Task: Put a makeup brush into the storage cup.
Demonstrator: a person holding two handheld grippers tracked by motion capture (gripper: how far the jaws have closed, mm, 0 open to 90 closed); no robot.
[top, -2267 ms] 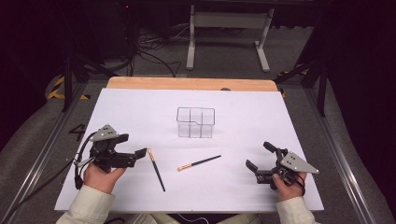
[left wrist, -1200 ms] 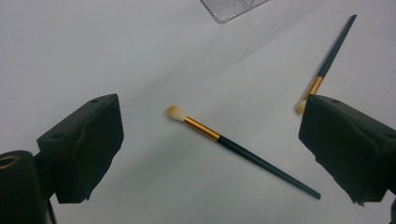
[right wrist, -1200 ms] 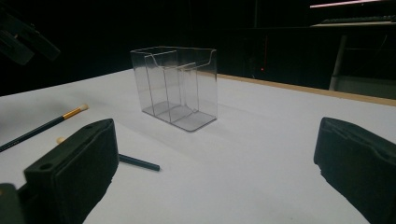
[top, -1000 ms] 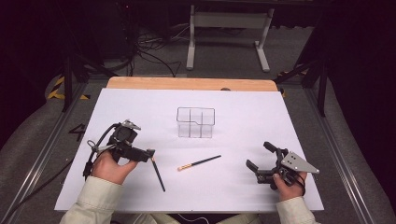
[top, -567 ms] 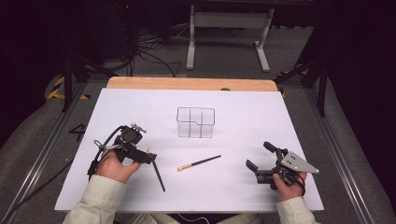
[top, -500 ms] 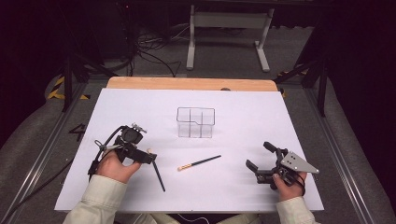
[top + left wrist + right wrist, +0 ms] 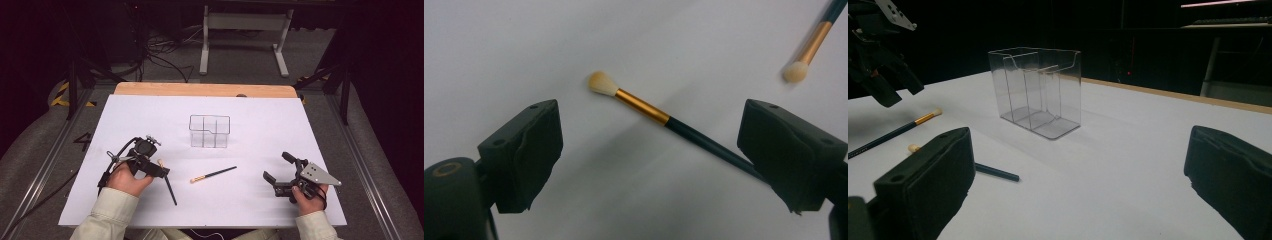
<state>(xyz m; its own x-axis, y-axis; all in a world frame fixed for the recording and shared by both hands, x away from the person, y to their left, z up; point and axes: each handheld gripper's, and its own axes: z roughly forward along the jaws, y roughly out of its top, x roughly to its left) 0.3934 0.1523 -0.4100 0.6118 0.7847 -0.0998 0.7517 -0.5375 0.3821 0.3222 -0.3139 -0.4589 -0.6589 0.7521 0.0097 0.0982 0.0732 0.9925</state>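
In the high view, the left gripper hangs low over the near brush, which lies on the white table with its pale tip away from the person and its dark handle pointing toward the near edge. A second brush lies just to the right, apart from the first. The clear organizer stands farther back, in the middle of the table. The right gripper rests at the right side, well apart from both brushes, its jaws spread and empty.

In the left gripper view, the near brush lies between the two black jaws. The jaws have just been closing a little, but they stand wide and do not touch it (the handle passes under the right one). The second brush shows in the upper corner.

In the right gripper view, the organizer is upright and empty, with both brushes at the left.

The brush looks light, thin and stiff, and its round handle may roll or slip on the smooth sheet. I judge that the best place to grip is the dark handle just behind the gold ferrule, not the soft bristles.
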